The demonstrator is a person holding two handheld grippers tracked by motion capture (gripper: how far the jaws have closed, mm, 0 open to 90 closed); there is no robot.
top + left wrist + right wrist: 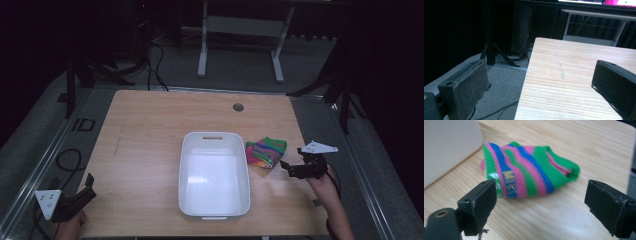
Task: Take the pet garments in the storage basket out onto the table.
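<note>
1. While the right gripper [292, 169] hangs just beside a striped knitted sock [265, 151], the high view shows that sock lying crumpled on the wooden bench [150, 130], close against the right wall of an empty white bin [215, 175]. The left gripper [75, 200] rests well apart at the bench's near left corner, pointing inward.

2. Seen from the left gripper view, the left gripper's two black fingers [469, 87] stand spread wide, with nothing between them but bare bench [574, 65] and the floor beyond its edge.

3. Seen from the right gripper view, the right gripper's fingers [481, 200] are spread wide on either side of the sock [529, 175], near it but not touching. The bin's white wall [449, 147] rises just beyond the sock.

4. Judging from this, the step in hand is the approach for a grasp. The next move calls for easing forward and down until the fingers straddle the bunched fabric, then closing on it firmly.
</note>
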